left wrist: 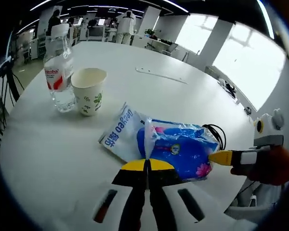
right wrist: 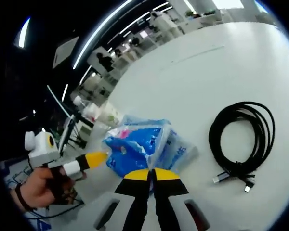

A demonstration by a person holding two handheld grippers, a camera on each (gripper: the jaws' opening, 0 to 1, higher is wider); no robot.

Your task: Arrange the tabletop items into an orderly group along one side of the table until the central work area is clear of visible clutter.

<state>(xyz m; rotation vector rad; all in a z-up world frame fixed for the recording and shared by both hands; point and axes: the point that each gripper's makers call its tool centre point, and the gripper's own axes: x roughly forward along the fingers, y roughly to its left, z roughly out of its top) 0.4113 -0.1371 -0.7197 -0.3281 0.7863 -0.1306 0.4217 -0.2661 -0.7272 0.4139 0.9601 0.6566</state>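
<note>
Yellow-tipped jaws of the left gripper (left wrist: 147,166) are closed together, pinching a fold of the blue tissue pack (left wrist: 180,151) at its near edge. In the right gripper view the right gripper (right wrist: 152,174) is also closed to a thin seam, with its tips on the same blue tissue pack (right wrist: 137,149); both look to have hold of it, from opposite sides. Each gripper enters the other's view as a yellow tip with a hand behind it.

A second, paler tissue packet (left wrist: 119,132) lies partly under the blue pack, so a lift may drag it along. Beyond the two packs, a paper cup (left wrist: 89,90) stands upright just beside a clear water bottle (left wrist: 59,72); the two are near or touching (cannot tell which). In the right gripper view a coiled black cable (right wrist: 242,139) lies on the white table (right wrist: 192,72), apart from the packs. A thin white strip (left wrist: 161,75) lies farther out on the table.

Judged step: gathering, with the blue pack in hand and not yet placed. The cup and bottle already form a cluster at one side, likely the target group.

Next move calls for carrying the pack toward that cluster without knocking the cup over, then releasing with both grippers. The pale packet, cable and strip remain to be moved.
</note>
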